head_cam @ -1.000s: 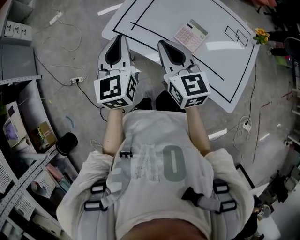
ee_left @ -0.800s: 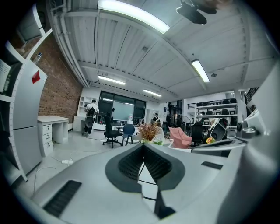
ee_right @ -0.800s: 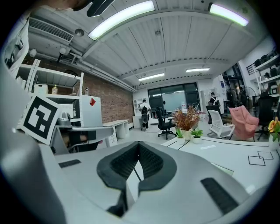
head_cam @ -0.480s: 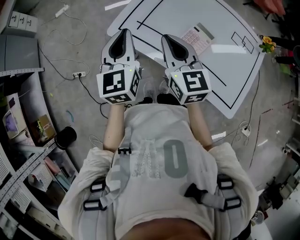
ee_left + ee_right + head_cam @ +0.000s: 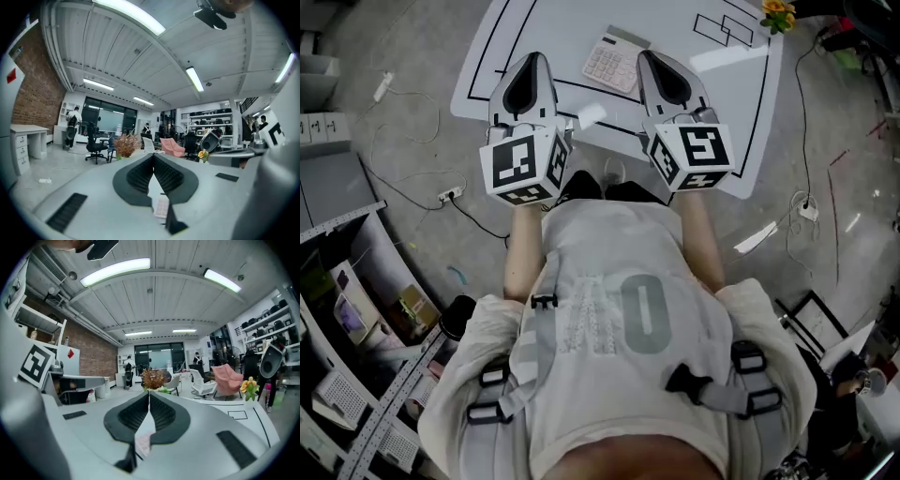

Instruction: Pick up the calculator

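Observation:
The calculator (image 5: 614, 64), pale with pinkish keys, lies on the white table (image 5: 727, 112), just beyond and between my two grippers. My left gripper (image 5: 532, 60) hangs over the table's near edge to the calculator's left, its jaws shut and empty. My right gripper (image 5: 661, 62) is close to the calculator's right side, also shut and empty. In the left gripper view the pads meet at the left gripper (image 5: 153, 156), with the calculator (image 5: 161, 207) glimpsed below. In the right gripper view the right gripper (image 5: 149, 394) is closed, and the calculator (image 5: 143, 442) shows beneath it.
Black outlines are drawn on the table. A small yellow flower (image 5: 776, 14) stands at its far right corner. Cables and a power strip (image 5: 450, 194) lie on the floor to the left, beside shelving (image 5: 356, 309). Chairs and people are far across the room.
Both grippers have moved forward over the table's near edge. The calculator, earlier ahead and to the right, now lies between the two grippers. Both stay shut.

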The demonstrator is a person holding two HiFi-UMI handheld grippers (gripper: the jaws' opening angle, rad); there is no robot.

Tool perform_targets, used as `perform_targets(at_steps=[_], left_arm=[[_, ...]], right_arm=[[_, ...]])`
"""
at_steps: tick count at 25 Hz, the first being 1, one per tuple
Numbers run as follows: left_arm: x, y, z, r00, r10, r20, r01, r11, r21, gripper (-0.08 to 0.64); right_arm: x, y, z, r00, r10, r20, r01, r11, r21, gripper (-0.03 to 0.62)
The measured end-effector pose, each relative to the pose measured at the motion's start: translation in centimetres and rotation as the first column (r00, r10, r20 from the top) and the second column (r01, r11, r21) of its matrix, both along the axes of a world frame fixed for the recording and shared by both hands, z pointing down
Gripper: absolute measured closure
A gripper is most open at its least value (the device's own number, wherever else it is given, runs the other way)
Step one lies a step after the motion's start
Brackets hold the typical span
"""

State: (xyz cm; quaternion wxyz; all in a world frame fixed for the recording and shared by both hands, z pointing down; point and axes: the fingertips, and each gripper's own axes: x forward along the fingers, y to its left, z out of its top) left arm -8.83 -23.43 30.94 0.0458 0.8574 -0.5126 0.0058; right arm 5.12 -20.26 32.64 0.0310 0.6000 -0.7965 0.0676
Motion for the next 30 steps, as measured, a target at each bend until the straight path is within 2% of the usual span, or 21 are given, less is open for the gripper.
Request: perform_targets(at_steps=[1, 2, 3, 5, 7, 13, 16, 20, 24, 28, 30], left_arm=[[1.5, -0.1, -0.1, 1.0, 0.027, -0.009, -0.027, 1.0, 0.002, 0.538], [2.9, -0.3, -0.1, 0.998, 0.055, -0.014, -0.054, 0.998, 0.007, 0.538], [4.0, -0.4, -0.2, 0.997, 0.078, -0.012, -0.078, 0.997, 0.015, 0.538], [5.8, -0.3, -0.1, 0.993, 0.119, 0.006, -0.119, 0.993, 0.022, 0.538], [7.1, -0.5, 0.0, 0.987, 0.159, 0.013, -0.159, 0.987, 0.021, 0.538], [10.1, -2.6, -0.2, 0.97, 0.238, 0.052, -0.24, 0.97, 0.042, 0.538], [11.4, -3.6, -0.4, 0.956, 0.287, 0.065, -0.29, 0.956, 0.051, 0.538], [12.1, -5.3, -0.4, 0.946, 0.321, 0.052, -0.324, 0.945, 0.045, 0.538], [12.4, -6.8, -0.5, 0.939, 0.343, 0.043, -0.344, 0.938, 0.041, 0.538], [12.2, -7.9, -0.4, 0.938, 0.346, 0.035, -0.347, 0.937, 0.032, 0.538], [11.8, -8.7, -0.4, 0.945, 0.326, 0.025, -0.327, 0.944, 0.035, 0.538]], right_arm=[[1.3, 0.1, 0.5, 1.0, 0.004, 0.006, -0.004, 1.0, -0.009, 0.545], [2.4, 0.2, 1.0, 1.0, 0.004, 0.014, -0.004, 1.0, -0.02, 0.401], [3.2, 0.2, 1.4, 0.999, 0.009, 0.032, -0.008, 1.0, -0.031, 0.303], [4.5, 0.7, 2.3, 0.996, 0.045, 0.077, -0.04, 0.997, -0.06, 0.175], [5.5, 1.2, 3.4, 0.992, 0.095, 0.087, -0.087, 0.992, -0.095, 0.153], [7.3, 1.9, 4.9, 0.97, 0.199, 0.135, -0.181, 0.974, -0.139, 0.153], [8.3, 1.6, 4.9, 0.958, 0.254, 0.132, -0.235, 0.961, -0.149, 0.153], [8.8, 0.7, 5.0, 0.951, 0.285, 0.116, -0.266, 0.951, -0.16, 0.154], [8.9, -0.6, 5.1, 0.955, 0.281, 0.097, -0.261, 0.949, -0.177, 0.155], [8.8, -3.3, 6.1, 0.975, 0.21, 0.077, -0.188, 0.956, -0.228, 0.155], [8.8, -5.1, 7.0, 0.985, 0.161, 0.067, -0.138, 0.953, -0.271, 0.155]])
